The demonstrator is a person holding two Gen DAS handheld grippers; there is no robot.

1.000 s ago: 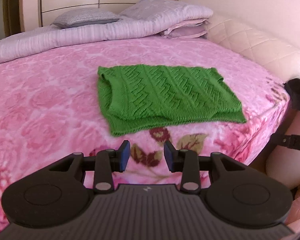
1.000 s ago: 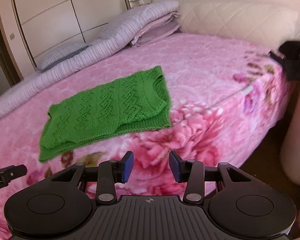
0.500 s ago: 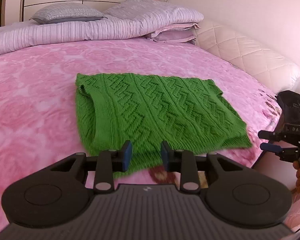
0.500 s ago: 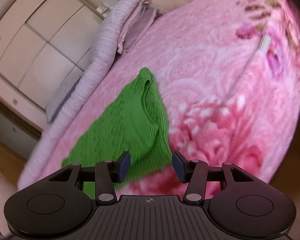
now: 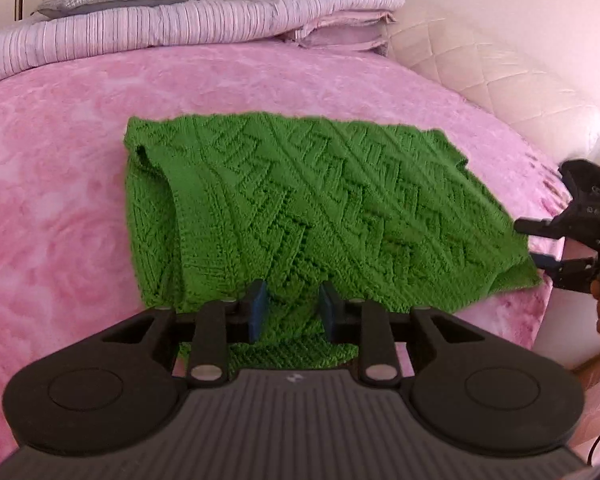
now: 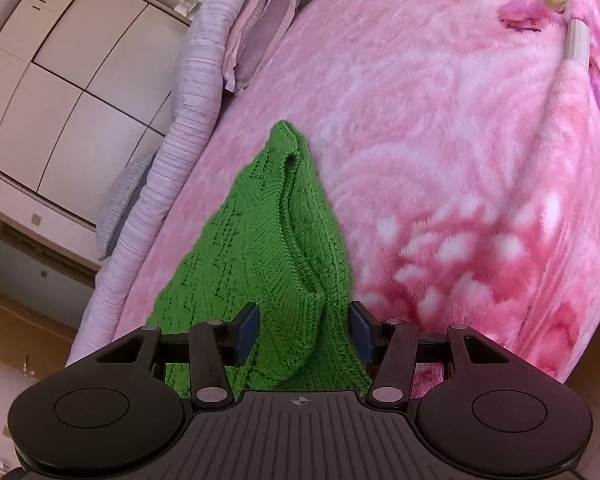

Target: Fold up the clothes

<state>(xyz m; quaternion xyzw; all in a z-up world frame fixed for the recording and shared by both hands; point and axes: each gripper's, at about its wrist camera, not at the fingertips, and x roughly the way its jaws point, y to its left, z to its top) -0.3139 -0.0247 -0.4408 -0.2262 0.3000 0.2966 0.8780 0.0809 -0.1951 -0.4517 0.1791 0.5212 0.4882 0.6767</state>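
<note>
Both tongs now stand with jaws apart over the near edge of the green knitted sweater [image 5: 300, 208] — a second ago each hung back over bare blanket, short of the cloth. The left gripper [image 5: 291, 309] has closed in until the knit's near hem lies between and under its blue pads, which hold nothing. The right gripper [image 6: 303, 332], rolled sharply to one side since then, straddles a raised fold at the sweater's end, cloth between the pads but not yet pinched. From the left tongs outward, the sweater lies flat across the pink floral blanket [image 5: 60, 208], already doubled along its left side, with the striped quilt [image 5: 140, 28] and pillows beyond. The right tongs show at the far right of that view, at the sweater's near right corner. The paired approach to one edge suggests a two-point pick-up for another fold — though whether the garment needs more folding cannot be settled here.
</note>
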